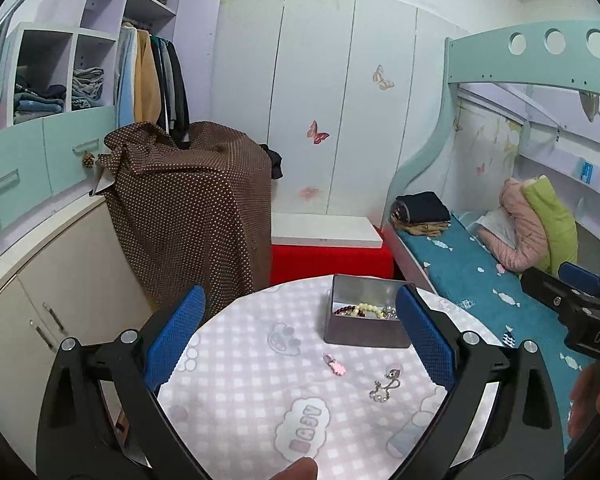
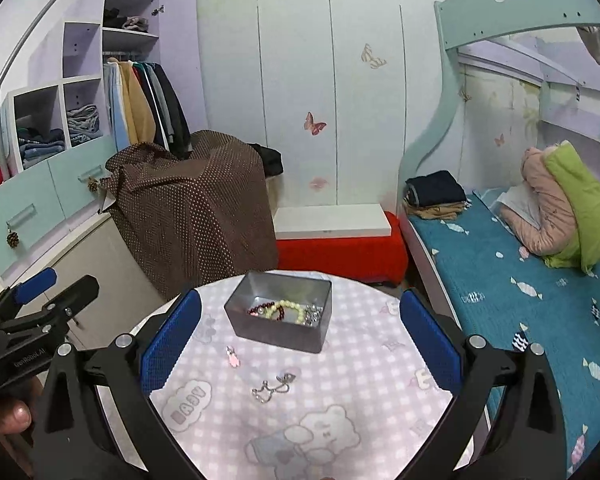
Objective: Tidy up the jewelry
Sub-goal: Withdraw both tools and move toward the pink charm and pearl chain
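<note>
I am holding my left hand-held gripper (image 1: 300,340) and right hand-held gripper (image 2: 300,340) spread wide, released, gripping nothing, over the counter (image 2: 364,408). The tin (image 2: 280,334) is sitting at the far side, holding beads (image 2: 290,309), long axis across. The pink charm (image 2: 233,357) is lying before it, pointing away from me; the silver chain (image 2: 274,388) is slanting nearer me.

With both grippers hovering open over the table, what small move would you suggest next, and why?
Probably lower the right gripper onto the silver chain and close on it. It and the pink charm lie loose on the tablecloth, outside the tin that holds the bracelets; both grippers are open and empty.
</note>
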Demonstrator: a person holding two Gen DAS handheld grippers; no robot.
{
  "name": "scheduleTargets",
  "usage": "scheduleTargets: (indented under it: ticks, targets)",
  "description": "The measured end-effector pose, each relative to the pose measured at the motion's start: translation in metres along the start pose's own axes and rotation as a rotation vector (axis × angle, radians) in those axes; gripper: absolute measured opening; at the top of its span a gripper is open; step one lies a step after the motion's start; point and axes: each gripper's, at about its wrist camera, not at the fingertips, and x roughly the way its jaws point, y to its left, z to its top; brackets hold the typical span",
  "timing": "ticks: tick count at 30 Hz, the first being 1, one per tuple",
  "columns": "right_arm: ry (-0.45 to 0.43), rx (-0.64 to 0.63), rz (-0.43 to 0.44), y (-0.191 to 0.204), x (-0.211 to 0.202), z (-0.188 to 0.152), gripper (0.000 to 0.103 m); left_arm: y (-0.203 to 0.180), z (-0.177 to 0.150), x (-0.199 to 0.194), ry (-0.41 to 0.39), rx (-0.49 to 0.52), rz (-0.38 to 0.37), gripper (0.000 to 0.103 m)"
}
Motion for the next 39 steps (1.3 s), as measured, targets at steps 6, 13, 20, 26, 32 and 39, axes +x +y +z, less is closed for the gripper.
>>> scheduleTargets:
  ticks: [6,13,20,26,32,39]
  targets:
    - [0.035,-0.001,-0.012,-0.006,0.008,-0.014,0.096,0.006,-0.016,0.005,0.035,-0.01,0.014,0.096]
    - [0.153,-0.04,0.007,-0.002,0.042,-0.045,0.096,0.011,-0.039,0.024,0.09,-0.017,0.026,0.096]
    - [0.285,-0.078,0.036,0.007,0.083,-0.08,0.096,0.013,-0.062,0.047,0.141,-0.002,0.035,0.096]
    - [0.382,-0.11,0.07,0.017,0.118,-0.108,0.096,0.019,-0.077,0.066,0.193,-0.01,0.039,0.096]
    - [0.439,-0.136,0.082,0.027,0.143,-0.124,0.082,0.024,-0.089,0.082,0.239,-0.015,0.043,0.096]
    - [0.44,-0.173,0.092,0.034,0.154,-0.131,0.052,0.025,-0.097,0.098,0.279,-0.017,0.04,0.096]
